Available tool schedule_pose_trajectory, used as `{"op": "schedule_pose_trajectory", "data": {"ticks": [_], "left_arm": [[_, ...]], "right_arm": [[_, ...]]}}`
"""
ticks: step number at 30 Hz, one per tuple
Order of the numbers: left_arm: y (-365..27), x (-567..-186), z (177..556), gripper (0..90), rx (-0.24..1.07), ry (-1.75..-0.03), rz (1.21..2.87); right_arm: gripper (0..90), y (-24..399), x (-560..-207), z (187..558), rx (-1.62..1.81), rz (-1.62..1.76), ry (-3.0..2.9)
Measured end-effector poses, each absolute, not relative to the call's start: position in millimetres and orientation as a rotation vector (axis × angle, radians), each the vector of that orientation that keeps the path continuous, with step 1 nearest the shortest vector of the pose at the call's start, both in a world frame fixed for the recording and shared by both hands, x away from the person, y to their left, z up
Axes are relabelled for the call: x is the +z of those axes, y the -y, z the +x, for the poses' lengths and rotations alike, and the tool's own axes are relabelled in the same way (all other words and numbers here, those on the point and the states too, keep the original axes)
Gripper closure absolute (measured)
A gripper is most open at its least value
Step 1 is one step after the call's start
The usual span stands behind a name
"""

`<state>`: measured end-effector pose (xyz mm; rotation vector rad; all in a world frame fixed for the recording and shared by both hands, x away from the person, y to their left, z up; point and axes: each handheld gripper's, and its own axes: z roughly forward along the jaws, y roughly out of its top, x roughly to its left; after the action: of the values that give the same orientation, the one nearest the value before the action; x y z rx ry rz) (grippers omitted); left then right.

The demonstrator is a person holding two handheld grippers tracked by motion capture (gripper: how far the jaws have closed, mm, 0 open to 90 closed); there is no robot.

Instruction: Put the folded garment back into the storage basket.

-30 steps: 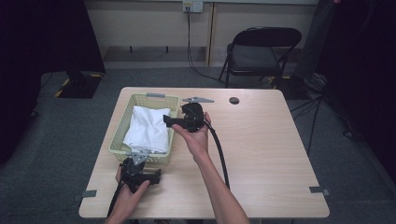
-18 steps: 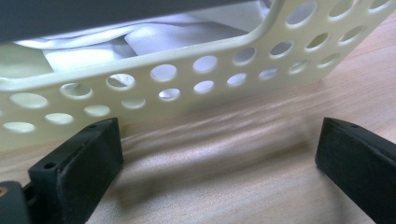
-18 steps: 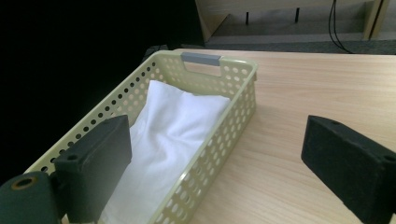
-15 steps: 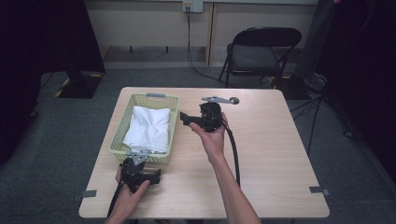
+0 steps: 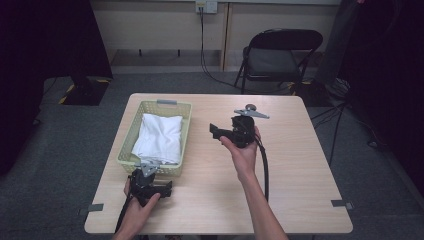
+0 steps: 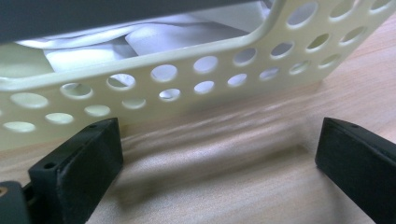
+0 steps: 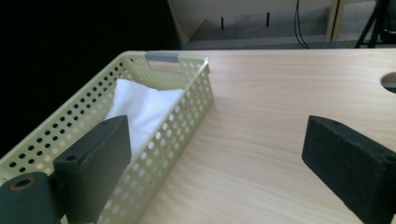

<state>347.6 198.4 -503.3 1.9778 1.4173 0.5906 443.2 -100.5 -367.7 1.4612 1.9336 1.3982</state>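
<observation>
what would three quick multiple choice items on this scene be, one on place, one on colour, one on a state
1. Where does the white cloth lie?
A. inside the basket
B. on the bare table
C. on the chair

2. What colour is the basket?
A. red
B. pale yellow-green
C. black

3. How do the jaws of the right gripper stand?
A. shut on the cloth
B. shut on nothing
C. open with nothing between them

Answers:
1 A, the high view shows the cloth folded within the basket walls.
2 B, its perforated wall looks pale yellow-green in the high view and the right gripper view.
3 C, the right gripper view shows its two jaws wide apart over the table.
</observation>
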Motion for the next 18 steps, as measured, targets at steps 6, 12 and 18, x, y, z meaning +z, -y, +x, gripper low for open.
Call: {"op": "schedule_pose_trajectory", "data": {"ticks": [6,12,18], "left_arm": [[-198.3,-503.2,347.6,0.1,0.591,-1.419,1.977],[-197.9,-503.2,347.6,0.1,0.592,-1.423,1.974],[-197.9,-503.2,347.7,0.0,0.592,-1.423,1.974]], "right_arm": [[7.3,121.9,-374.0,436.7,1.362,1.480,-1.905],[7.9,139.5,-385.7,430.2,1.304,1.510,-1.872],[8.1,158.8,-399.3,423.3,1.258,1.547,-1.847]]}}
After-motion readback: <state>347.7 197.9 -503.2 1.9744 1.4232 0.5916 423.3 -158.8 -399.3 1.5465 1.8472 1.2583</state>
